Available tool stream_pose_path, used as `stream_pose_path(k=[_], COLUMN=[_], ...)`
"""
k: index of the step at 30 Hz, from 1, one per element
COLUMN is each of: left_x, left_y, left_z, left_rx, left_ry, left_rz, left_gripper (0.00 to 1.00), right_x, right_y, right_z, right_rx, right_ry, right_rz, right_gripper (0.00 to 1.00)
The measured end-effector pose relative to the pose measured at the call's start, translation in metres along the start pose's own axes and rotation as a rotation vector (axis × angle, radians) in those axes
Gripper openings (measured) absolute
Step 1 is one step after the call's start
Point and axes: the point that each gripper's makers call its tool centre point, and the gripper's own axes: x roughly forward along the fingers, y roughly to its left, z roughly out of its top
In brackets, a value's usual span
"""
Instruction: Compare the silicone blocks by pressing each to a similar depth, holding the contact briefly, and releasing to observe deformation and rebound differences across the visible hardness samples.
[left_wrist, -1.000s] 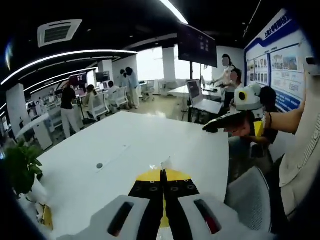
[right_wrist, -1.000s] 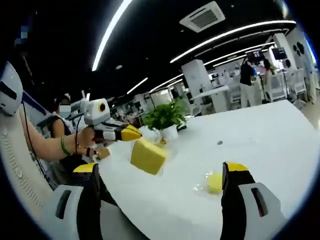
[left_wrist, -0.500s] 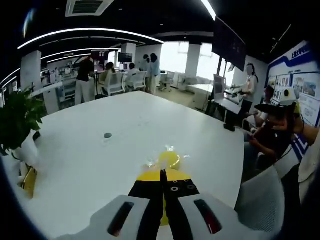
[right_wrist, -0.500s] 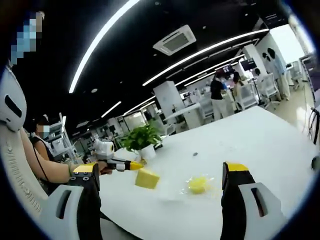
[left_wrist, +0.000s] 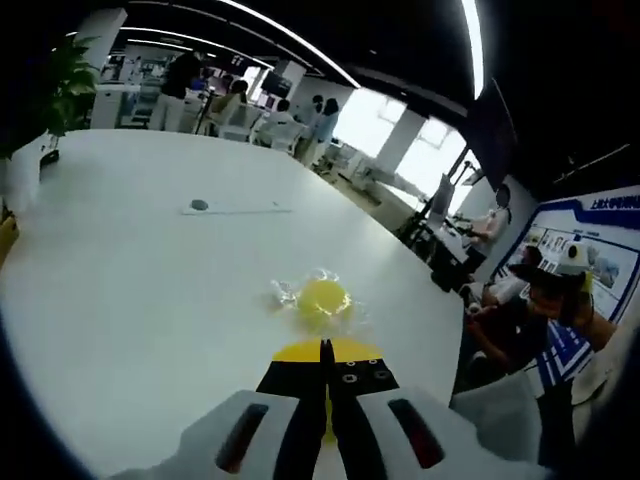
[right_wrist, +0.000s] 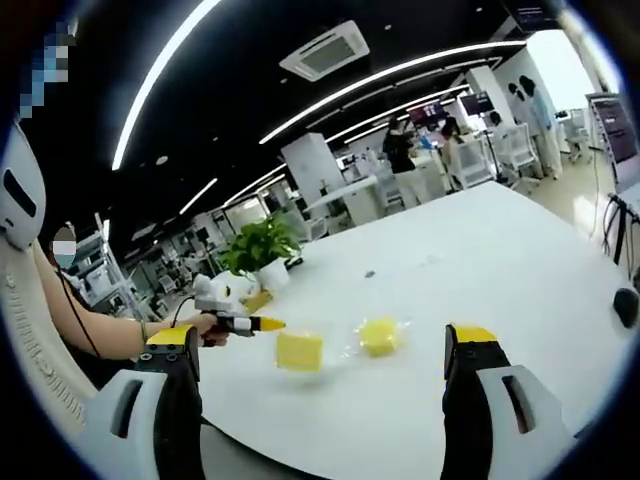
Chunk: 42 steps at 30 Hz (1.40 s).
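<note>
Pressing looks not yet begun, judging from how things lie: two yellow blocks rest on the white table (right_wrist: 520, 260) and neither gripper touches one.

In the right gripper view, a square block (right_wrist: 299, 351) lies near the table's close edge, and a smaller wrapped block (right_wrist: 379, 336) sits just beside it, the two apart. The left gripper (right_wrist: 262, 324), held in a hand (right_wrist: 208, 326), shows here with its yellow tip near the square block but clear of it. The right gripper (right_wrist: 325, 365) has its jaws spread wide, nothing between them, well back from both blocks.

In the left gripper view, the wrapped block (left_wrist: 322, 298) lies on the table (left_wrist: 120, 280) ahead of the left gripper (left_wrist: 324, 362), whose jaws are pressed together with nothing held. A plant (right_wrist: 256, 245) stands at the table's far side.

My reading: every sample is left to press, hold and release. Whether more hardness samples exist beyond these two, I cannot tell.
</note>
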Motion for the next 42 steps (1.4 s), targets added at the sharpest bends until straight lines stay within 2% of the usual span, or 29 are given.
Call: stream_pose_path(k=[7, 13, 21, 24, 31, 35, 39, 42], left_x=[0.004, 0.008, 0.016, 0.022, 0.037, 0.042, 0.040, 0.039], left_y=[0.042, 0.081, 0.116, 0.123, 0.128, 0.133, 0.133, 0.135], left_z=[0.003, 0.002, 0.003, 0.001, -0.005, -0.011, -0.010, -0.010], left_rx=[0.092, 0.137, 0.164, 0.223, 0.256, 0.262, 0.238, 0.262], left_ry=[-0.001, 0.009, -0.019, -0.002, -0.003, 0.010, -0.005, -0.005], left_rz=[0.096, 0.170, 0.248, 0.267, 0.268, 0.282, 0.285, 0.282], left_gripper=[0.00, 0.00, 0.00, 0.00, 0.00, 0.00, 0.00, 0.00], right_x=[0.011, 0.021, 0.037, 0.043, 0.047, 0.046, 0.046, 0.046], right_y=[-0.003, -0.011, -0.020, -0.021, -0.024, -0.025, -0.026, -0.024], right_z=[-0.006, -0.008, -0.020, -0.024, -0.028, -0.030, -0.033, -0.034], right_rx=[0.020, 0.024, 0.035, 0.040, 0.044, 0.012, 0.010, 0.010], right_ry=[0.033, 0.064, 0.116, 0.133, 0.149, 0.156, 0.159, 0.162], right_rz=[-0.011, -0.031, -0.046, -0.049, -0.051, -0.060, -0.066, -0.062], right_gripper=[0.95, 0.93, 0.92, 0.92, 0.91, 0.89, 0.89, 0.88])
